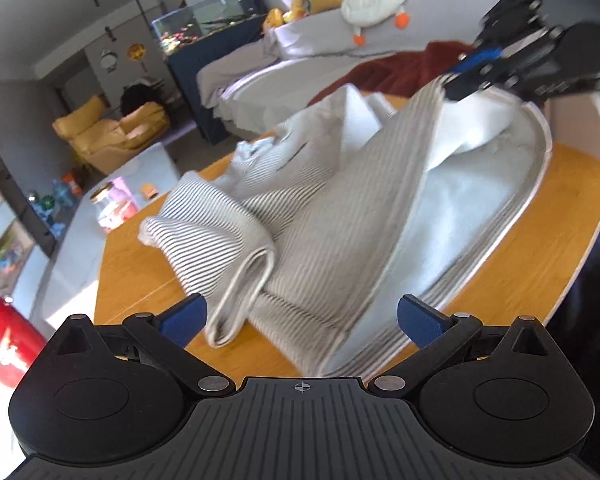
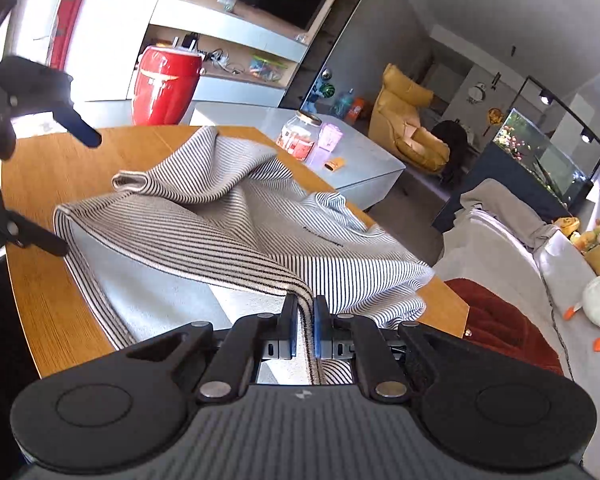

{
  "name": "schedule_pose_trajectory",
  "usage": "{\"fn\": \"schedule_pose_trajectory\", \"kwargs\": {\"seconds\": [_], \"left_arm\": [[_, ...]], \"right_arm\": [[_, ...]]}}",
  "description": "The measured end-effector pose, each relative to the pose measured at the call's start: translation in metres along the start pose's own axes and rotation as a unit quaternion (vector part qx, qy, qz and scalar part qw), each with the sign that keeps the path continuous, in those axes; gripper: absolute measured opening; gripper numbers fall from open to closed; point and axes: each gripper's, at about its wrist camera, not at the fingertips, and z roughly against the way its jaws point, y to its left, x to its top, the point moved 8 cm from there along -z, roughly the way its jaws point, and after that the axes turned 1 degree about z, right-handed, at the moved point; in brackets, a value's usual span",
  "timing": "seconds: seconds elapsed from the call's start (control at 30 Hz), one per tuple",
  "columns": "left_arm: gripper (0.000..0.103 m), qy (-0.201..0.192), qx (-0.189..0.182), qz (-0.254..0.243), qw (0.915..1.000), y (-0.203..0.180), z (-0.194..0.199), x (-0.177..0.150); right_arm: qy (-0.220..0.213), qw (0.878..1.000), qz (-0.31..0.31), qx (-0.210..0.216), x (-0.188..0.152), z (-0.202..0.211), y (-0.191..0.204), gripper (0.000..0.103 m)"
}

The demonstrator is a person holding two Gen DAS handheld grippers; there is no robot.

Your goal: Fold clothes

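Observation:
A black-and-white striped garment (image 1: 300,216) lies rumpled on a round wooden table (image 1: 140,264). My left gripper (image 1: 302,320) is open, its blue pads wide apart on either side of the garment's near hem, not gripping it. My right gripper (image 2: 303,320) is shut on the garment's hem (image 2: 305,304) and lifts that edge, so the pale inside of the cloth (image 2: 148,276) shows. In the left wrist view the right gripper (image 1: 460,76) appears at top right, pinching the raised edge. In the right wrist view the open left gripper (image 2: 60,184) shows at far left.
A dark red cloth (image 2: 500,320) lies beyond the table's edge near a grey sofa (image 2: 520,248) with plush toys. A low grey table (image 2: 360,152) carries a jar (image 2: 300,136). A red drum (image 2: 166,84), a yellow armchair (image 2: 412,124) and an aquarium (image 2: 540,152) stand further off.

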Motion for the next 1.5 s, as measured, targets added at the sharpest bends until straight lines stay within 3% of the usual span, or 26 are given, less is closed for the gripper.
{"fn": "schedule_pose_trajectory", "kwargs": {"seconds": [0.1,0.17,0.23,0.33,0.37,0.43,0.5,0.6,0.63,0.83,1.0,1.1,1.13,1.17,1.23,1.3,1.43,1.5], "left_arm": [[0.103,0.011,0.062,0.047,0.9970,0.033,-0.014,-0.004],[0.103,0.007,0.065,0.080,0.9946,0.049,-0.011,-0.004],[0.103,0.004,0.061,0.104,0.9927,0.061,-0.007,-0.004],[0.103,0.016,0.061,0.105,0.9925,0.067,-0.003,-0.011],[0.103,0.026,0.066,0.107,0.9917,0.069,-0.001,-0.016],[0.103,0.043,0.056,0.113,0.9910,0.072,0.004,-0.030],[0.103,0.050,0.040,0.120,0.9906,0.073,0.007,-0.037],[0.103,0.024,0.008,0.138,0.9901,0.075,0.006,-0.019],[0.103,0.015,-0.003,0.144,0.9895,0.076,0.005,-0.013],[0.103,-0.038,-0.067,0.178,0.9810,0.080,0.004,0.024],[0.103,-0.069,-0.107,0.209,0.9697,0.083,-0.022,0.056],[0.103,-0.069,-0.102,0.212,0.9696,0.085,-0.051,0.070],[0.103,-0.066,-0.099,0.212,0.9700,0.087,-0.057,0.072],[0.103,-0.064,-0.099,0.214,0.9696,0.090,-0.061,0.072],[0.103,-0.061,-0.101,0.220,0.9683,0.097,-0.067,0.070],[0.103,-0.056,-0.098,0.225,0.9677,0.102,-0.070,0.064],[0.103,-0.045,-0.091,0.235,0.9668,0.113,-0.074,0.051],[0.103,-0.044,-0.089,0.239,0.9660,0.117,-0.074,0.046]], "right_arm": [[0.017,1.000,0.002,0.004,-0.017,0.008,0.005,0.010],[0.039,0.999,0.013,0.002,-0.037,0.010,0.014,0.030],[0.061,0.998,0.022,-0.003,-0.057,0.010,0.022,0.041],[0.099,0.994,0.003,-0.041,-0.085,0.001,0.014,0.037],[0.114,0.992,-0.009,-0.061,-0.091,0.002,0.003,0.028],[0.143,0.984,-0.034,-0.099,-0.105,0.004,-0.018,0.023],[0.161,0.980,-0.071,-0.098,-0.116,0.011,-0.034,0.023],[0.127,0.984,-0.112,-0.044,-0.100,0.025,-0.038,0.027],[0.114,0.986,-0.113,-0.034,-0.089,0.027,-0.036,0.034],[0.038,0.997,-0.057,0.023,-0.017,-0.004,0.002,0.056],[0.032,0.997,-0.013,0.070,0.012,-0.065,0.048,0.056],[0.041,0.997,0.010,0.060,0.012,-0.094,0.053,0.049],[0.049,0.997,0.021,0.054,0.013,-0.099,0.047,0.024],[0.055,0.997,0.020,0.044,0.013,-0.102,0.034,0.012],[0.059,0.998,-0.005,0.014,0.014,-0.101,-0.010,0.012],[0.066,0.995,-0.060,-0.041,0.015,-0.094,-0.079,0.012],[0.034,0.966,-0.196,-0.165,0.019,-0.055,-0.221,0.011],[0.009,0.964,-0.218,-0.153,0.035,-0.052,-0.233,0.011]]}}
